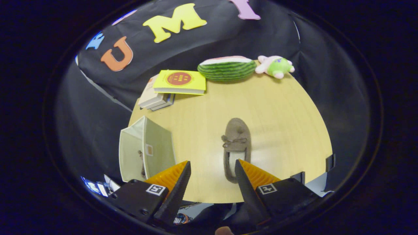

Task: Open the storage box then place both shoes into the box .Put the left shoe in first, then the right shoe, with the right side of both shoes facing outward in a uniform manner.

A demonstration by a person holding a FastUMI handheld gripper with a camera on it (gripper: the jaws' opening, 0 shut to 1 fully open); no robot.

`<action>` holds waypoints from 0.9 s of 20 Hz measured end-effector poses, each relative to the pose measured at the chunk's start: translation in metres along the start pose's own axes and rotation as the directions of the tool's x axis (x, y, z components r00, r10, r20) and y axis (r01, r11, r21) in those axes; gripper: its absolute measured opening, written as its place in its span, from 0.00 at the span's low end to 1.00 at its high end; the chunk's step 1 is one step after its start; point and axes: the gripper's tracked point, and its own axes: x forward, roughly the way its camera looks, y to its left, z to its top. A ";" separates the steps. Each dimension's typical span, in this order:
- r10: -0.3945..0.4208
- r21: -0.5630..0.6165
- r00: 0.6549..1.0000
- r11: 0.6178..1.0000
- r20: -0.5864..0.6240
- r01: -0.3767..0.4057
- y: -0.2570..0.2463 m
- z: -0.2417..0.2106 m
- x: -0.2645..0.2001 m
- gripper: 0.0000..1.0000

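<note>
A brown moccasin shoe (235,143) with a bow lies on the wooden table (281,117), toe pointing away from me. Its heel end sits just ahead of my right finger and partly behind that finger's tip. My gripper (212,166) is open above the table's near edge, with nothing between its fingers. To the left of the fingers stands the pale fabric storage box (147,150), open at the top. Something dark shows inside it, too small to identify.
At the table's far side lie a stack of books (156,96) topped by a yellow book (179,81), a watermelon-slice toy (227,68) and a pink-and-green plush toy (275,66). Black cloth surrounds the table.
</note>
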 end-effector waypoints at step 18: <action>-0.005 0.037 0.960 0.999 -0.281 0.016 -0.078 -0.037 0.134 0.58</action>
